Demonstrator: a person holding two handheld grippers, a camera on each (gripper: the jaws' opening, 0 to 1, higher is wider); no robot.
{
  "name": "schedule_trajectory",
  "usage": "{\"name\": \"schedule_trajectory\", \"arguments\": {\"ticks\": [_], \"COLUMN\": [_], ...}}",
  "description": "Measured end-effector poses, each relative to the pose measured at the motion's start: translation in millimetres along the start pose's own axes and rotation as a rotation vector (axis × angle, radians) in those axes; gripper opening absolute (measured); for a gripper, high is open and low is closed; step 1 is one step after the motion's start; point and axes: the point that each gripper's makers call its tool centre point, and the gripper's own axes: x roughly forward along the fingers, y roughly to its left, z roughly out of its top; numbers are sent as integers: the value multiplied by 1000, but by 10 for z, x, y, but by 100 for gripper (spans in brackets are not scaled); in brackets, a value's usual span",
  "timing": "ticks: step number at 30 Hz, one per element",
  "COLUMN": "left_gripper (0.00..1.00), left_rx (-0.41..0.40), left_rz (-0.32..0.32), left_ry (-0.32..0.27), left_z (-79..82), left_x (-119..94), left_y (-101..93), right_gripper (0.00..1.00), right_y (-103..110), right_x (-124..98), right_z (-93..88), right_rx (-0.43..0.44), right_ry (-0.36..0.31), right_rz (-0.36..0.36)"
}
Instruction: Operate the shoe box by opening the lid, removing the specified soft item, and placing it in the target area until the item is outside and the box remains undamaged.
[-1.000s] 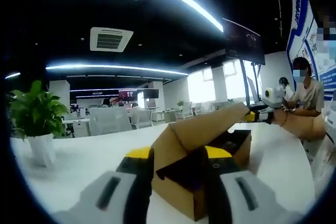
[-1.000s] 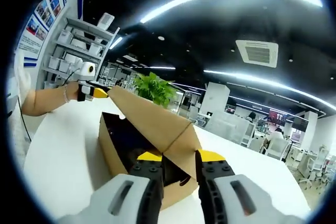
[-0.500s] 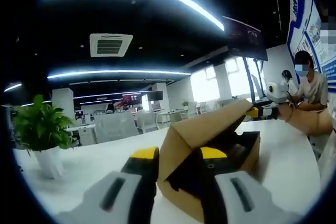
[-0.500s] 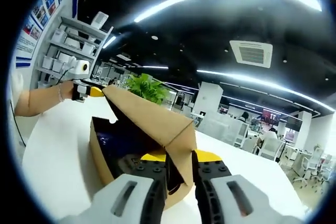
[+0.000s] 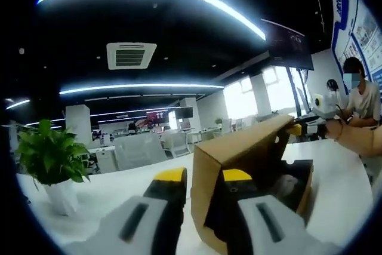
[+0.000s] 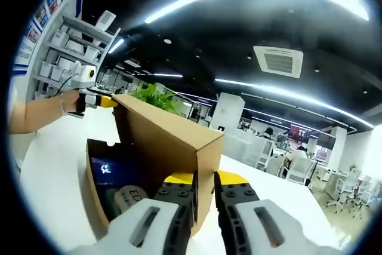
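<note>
A plain brown corrugated-cardboard shoe box [image 6: 128,174] stands on a smooth white table [image 6: 54,165], its hinged lid [image 6: 170,132] raised nearly upright. Inside the dark, black-lined interior lies a pale, rounded soft item [image 6: 128,198] with dark lettering, resting low against the box's near wall; in the left gripper view it shows as a light grey shape [image 5: 290,184] in the box [image 5: 256,177].

The right gripper [image 6: 205,178], grey-bodied with black jaws and yellow tips, has its jaws drawn almost together on the lid's corner, pinching the cardboard between them. The left gripper [image 5: 204,175], of the same build, straddles the opposite end of the lid [image 5: 245,147], its jaws set slightly wider with the cardboard edge between them; whether they press on it cannot be told. Each gripper reaches in from an opposite end, held by a bare forearm [image 6: 36,114].

Beyond stand a leafy potted plant [image 5: 51,159] in a white pot and office chairs [image 5: 140,149].
</note>
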Motion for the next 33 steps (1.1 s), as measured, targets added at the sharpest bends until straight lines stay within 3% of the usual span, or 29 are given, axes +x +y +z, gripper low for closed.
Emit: {"name": "schedule_trajectory", "arguments": {"ticks": [7,14,24,33], "left_gripper": [21,20,18,11], "left_rx": [2,-65,-35,-91], "left_rz": [21,17,36,20], "left_ry": [22,26,105,159], "left_z": [76,52,-189,-485], "left_x": [198,299,466,554], "left_y": [131,202,268,252], "right_gripper": [10,10,9,9], "right_y": [-129,-199,-290,-311], "right_x": [141,217,375,484], "right_z": [50,49,-88,-293], "right_rx": [9,12,28,44], "right_ry": [16,34,80,123], "right_rz": [-21,-25,-30,-36]}}
